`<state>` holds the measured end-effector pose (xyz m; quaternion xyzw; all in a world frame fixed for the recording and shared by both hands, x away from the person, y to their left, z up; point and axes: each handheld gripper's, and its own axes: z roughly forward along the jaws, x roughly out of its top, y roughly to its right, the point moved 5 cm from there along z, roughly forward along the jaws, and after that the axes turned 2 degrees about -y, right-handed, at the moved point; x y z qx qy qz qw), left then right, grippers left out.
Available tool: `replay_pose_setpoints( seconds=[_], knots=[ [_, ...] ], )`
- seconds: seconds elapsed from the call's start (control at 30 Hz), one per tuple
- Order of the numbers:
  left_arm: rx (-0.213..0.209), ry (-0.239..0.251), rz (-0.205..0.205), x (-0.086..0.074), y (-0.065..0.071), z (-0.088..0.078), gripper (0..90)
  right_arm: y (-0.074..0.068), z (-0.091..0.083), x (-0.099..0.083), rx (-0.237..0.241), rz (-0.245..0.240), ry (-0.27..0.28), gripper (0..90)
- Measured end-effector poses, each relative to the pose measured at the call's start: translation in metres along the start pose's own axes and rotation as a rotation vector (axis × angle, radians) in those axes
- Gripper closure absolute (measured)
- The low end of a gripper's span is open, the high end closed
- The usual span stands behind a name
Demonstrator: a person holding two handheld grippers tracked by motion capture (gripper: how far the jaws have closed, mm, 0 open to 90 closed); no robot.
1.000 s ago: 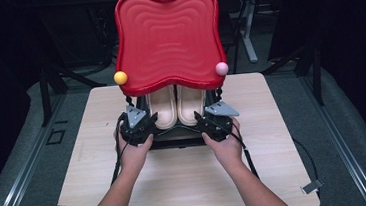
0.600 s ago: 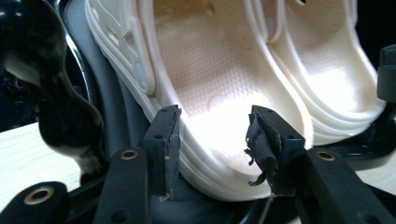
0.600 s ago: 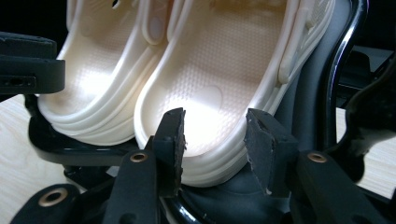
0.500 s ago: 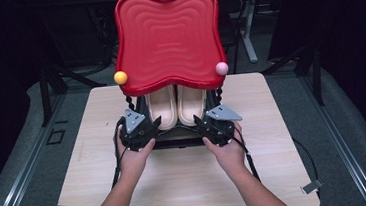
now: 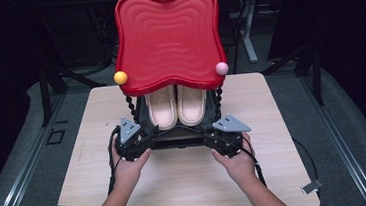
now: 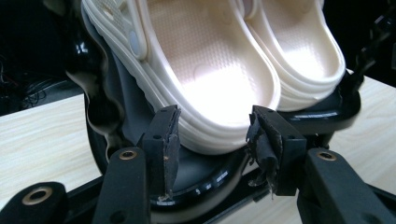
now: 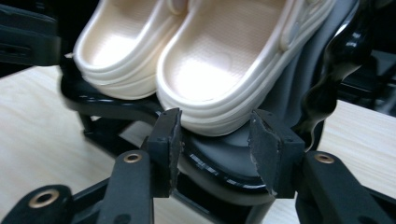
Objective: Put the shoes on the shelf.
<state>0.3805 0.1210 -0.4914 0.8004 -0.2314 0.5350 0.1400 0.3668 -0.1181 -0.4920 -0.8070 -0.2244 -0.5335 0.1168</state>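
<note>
Both claws, left [image 5: 146,136] and right [image 5: 208,132], have just been opening, released, backing off the slippers [image 5: 177,106]; I judge placement done.

Slippers [image 6: 210,70]: cream, matt foam-like plastic, dimpled footbed. Rack base [image 7: 219,172]: glossy black plastic. Lid [image 5: 167,36]: glossy red, rippled. Table [image 5: 188,183]: pale wood-grain, probably laminate.
</note>
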Motion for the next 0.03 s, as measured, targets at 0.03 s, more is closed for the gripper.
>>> replay_pose_setpoints(
  seconds=[0.03],
  knots=[
    [-0.004,-0.001,0.001,-0.0014,0.0001,-0.0018,52.8,-0.0004,-0.0016,-0.0016,0.009,0.002,0.004,52.6]
  ],
)
